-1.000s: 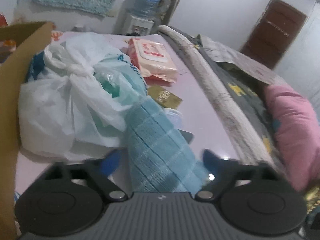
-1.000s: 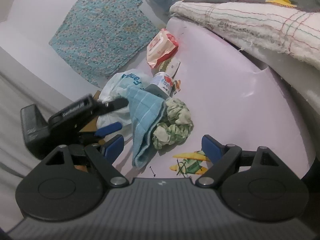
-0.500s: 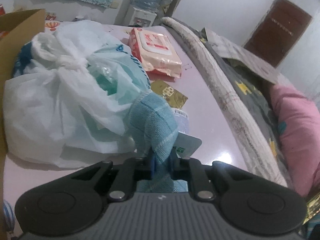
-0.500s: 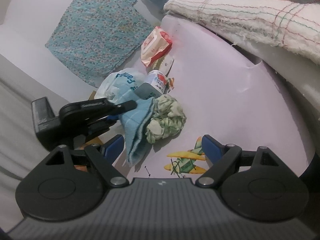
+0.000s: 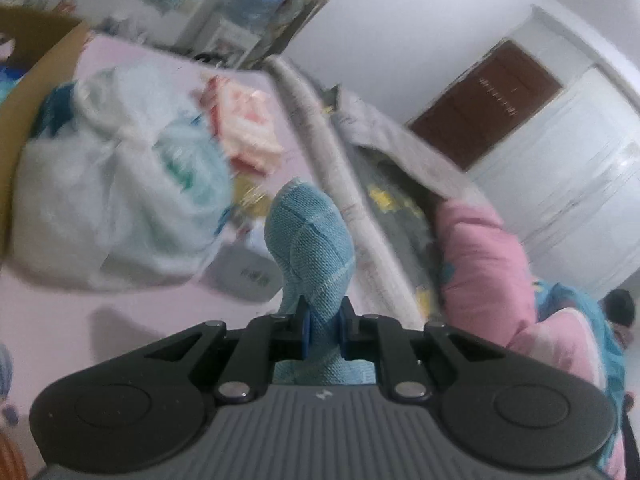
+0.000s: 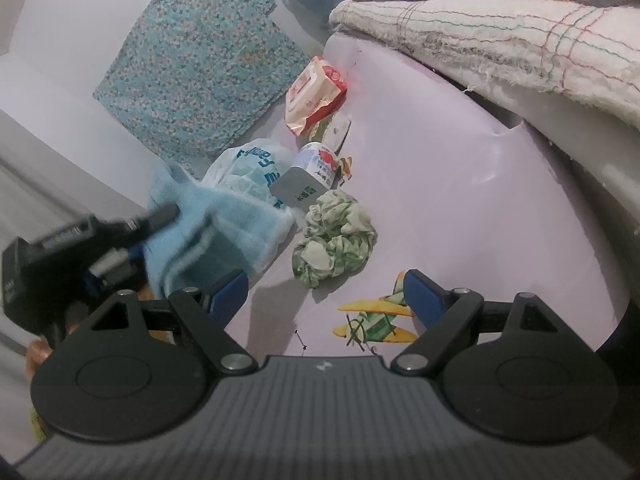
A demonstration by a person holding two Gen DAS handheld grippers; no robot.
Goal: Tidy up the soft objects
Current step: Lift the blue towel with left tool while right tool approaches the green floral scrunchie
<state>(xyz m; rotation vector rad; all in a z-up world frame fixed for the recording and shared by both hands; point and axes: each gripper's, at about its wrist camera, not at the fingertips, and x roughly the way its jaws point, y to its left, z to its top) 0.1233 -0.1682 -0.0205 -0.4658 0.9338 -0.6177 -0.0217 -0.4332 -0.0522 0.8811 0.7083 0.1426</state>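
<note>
Your left gripper (image 5: 323,326) is clamped on the light blue towel (image 5: 310,236), whose bunched fold stands up toward twelve o'clock from the jaws. At ten o'clock of the towel a white plastic bag (image 5: 120,184) sits on the pale pink tabletop (image 5: 132,312), with a pink-and-white wipes packet (image 5: 246,130) at about eleven. A cardboard box (image 5: 24,92) edges the far nine-to-ten side. Toward three o'clock lies a pink pillow (image 5: 476,256), and a brown door (image 5: 486,102) shows at one o'clock.
</note>
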